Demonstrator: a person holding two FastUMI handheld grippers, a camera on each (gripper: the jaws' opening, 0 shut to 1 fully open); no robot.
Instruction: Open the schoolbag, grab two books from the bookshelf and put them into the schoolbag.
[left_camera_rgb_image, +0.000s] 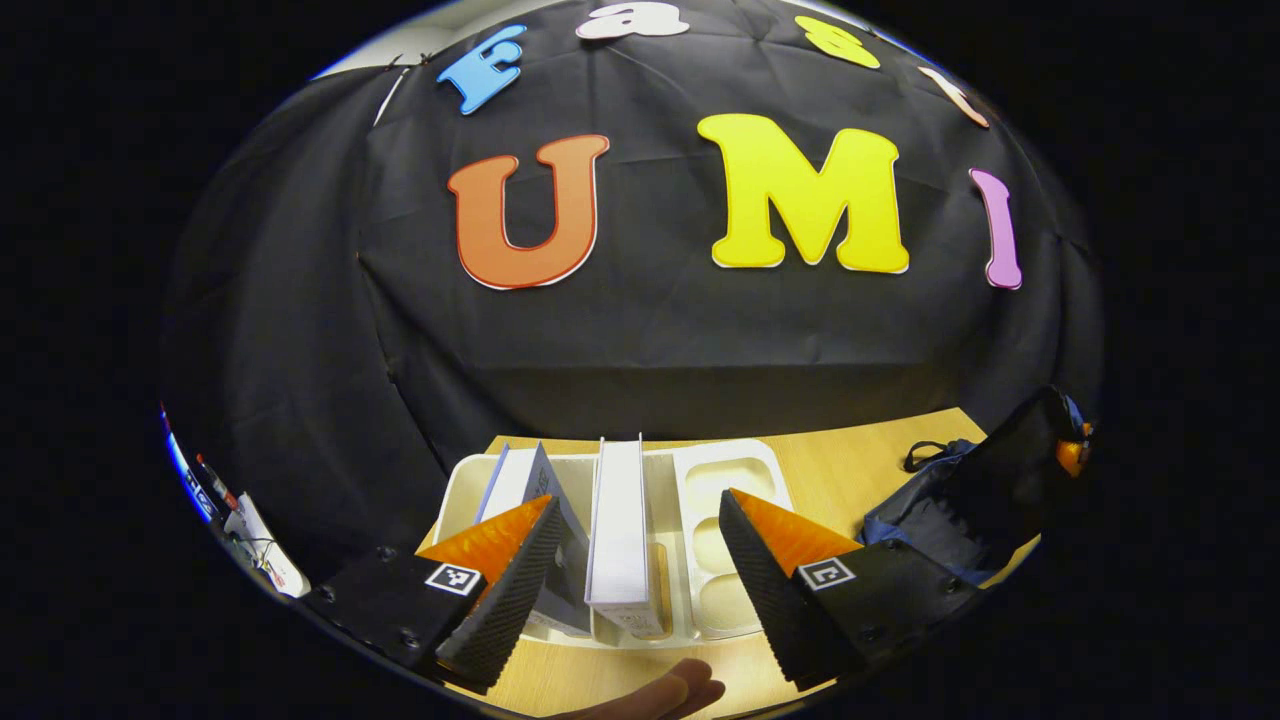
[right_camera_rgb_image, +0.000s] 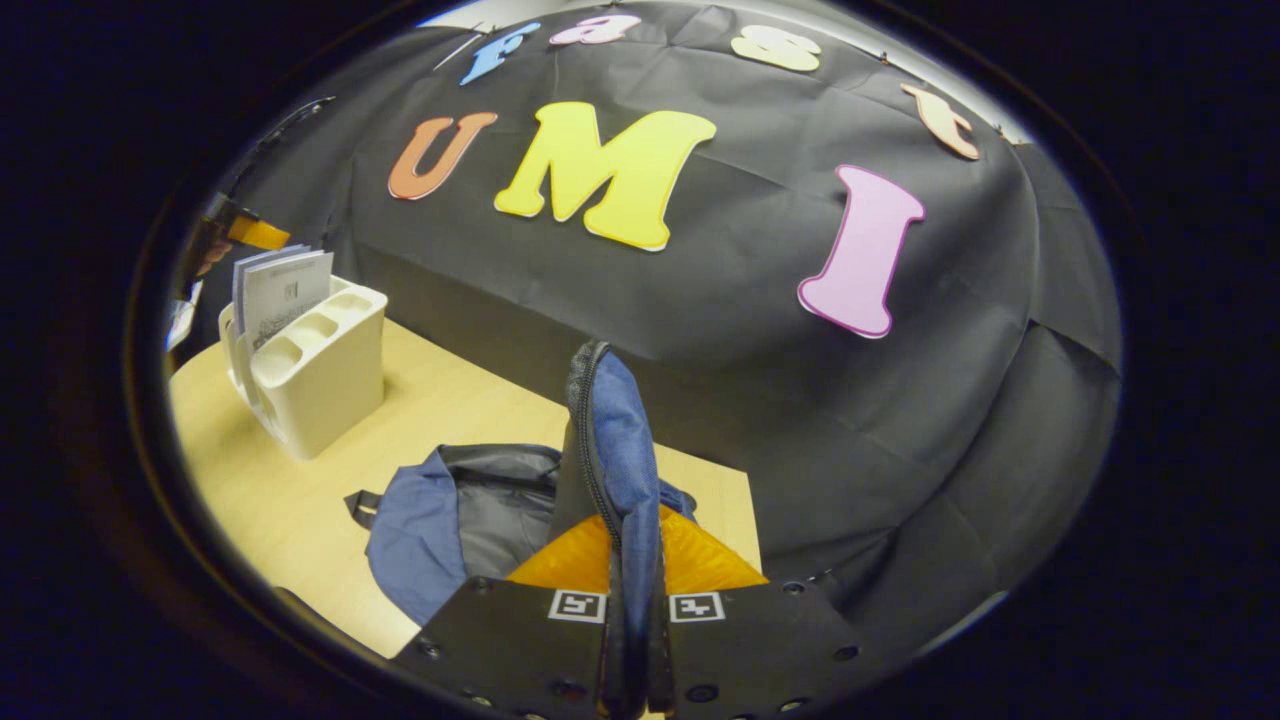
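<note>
The right gripper (right_camera_rgb_image: 632, 560) pinches the blue schoolbag's (right_camera_rgb_image: 440, 520) zippered flap (right_camera_rgb_image: 610, 440) upright, both fingers pressing it, while the bookshelf (right_camera_rgb_image: 320, 380) with books (right_camera_rgb_image: 278, 285) stands far left on the table (right_camera_rgb_image: 270, 500).

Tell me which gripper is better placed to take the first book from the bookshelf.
Left. The left gripper is open, its jaws on either side of the upright book in the bookshelf. The right gripper is shut on the schoolbag flap, holding it up.
</note>
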